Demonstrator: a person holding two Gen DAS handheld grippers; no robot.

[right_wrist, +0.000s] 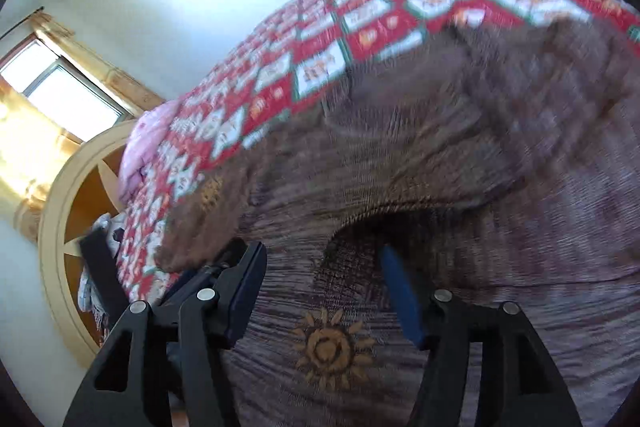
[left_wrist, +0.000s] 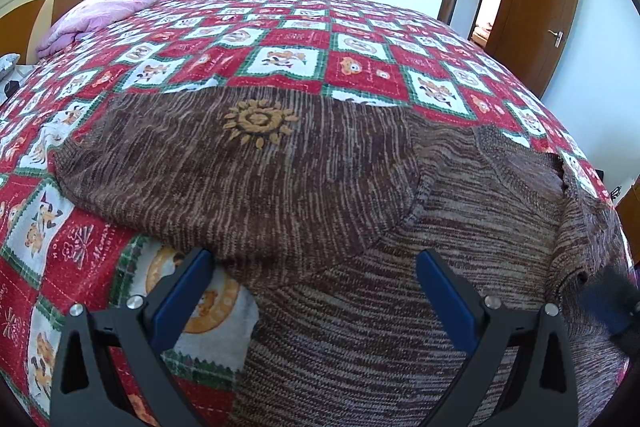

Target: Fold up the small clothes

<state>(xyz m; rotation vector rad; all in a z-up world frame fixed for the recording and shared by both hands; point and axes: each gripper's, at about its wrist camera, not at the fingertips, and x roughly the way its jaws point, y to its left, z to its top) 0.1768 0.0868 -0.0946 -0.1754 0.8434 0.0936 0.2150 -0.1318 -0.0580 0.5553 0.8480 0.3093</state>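
Brown marled knit covers most of both views: a small sweater (left_wrist: pixel 320 187) lies on the red, white and green patchwork bedspread (left_wrist: pixel 280 39), part-way through folding. One sleeve (left_wrist: pixel 224 171), with an orange sun motif (left_wrist: pixel 260 123), lies flat across the body, its cuff end reaching over the spread. The left gripper (left_wrist: pixel 316 271) hovers low over the near edge with its blue-padded jaws spread wide and nothing between them. The right gripper (right_wrist: pixel 324 267) also stands open over the knit beside a second sun motif (right_wrist: pixel 330 347), its pads clear of the cloth as far as the blurred picture lets me judge. My reading is that one fold has been laid and both tools are free for the next one. That calls for pinching an outer edge, probably the far side near the frayed opening (left_wrist: pixel 560 175), and carrying it across without dragging the layer already down. The loose, stretchy knit will likely sag and shift if lifted from one point.
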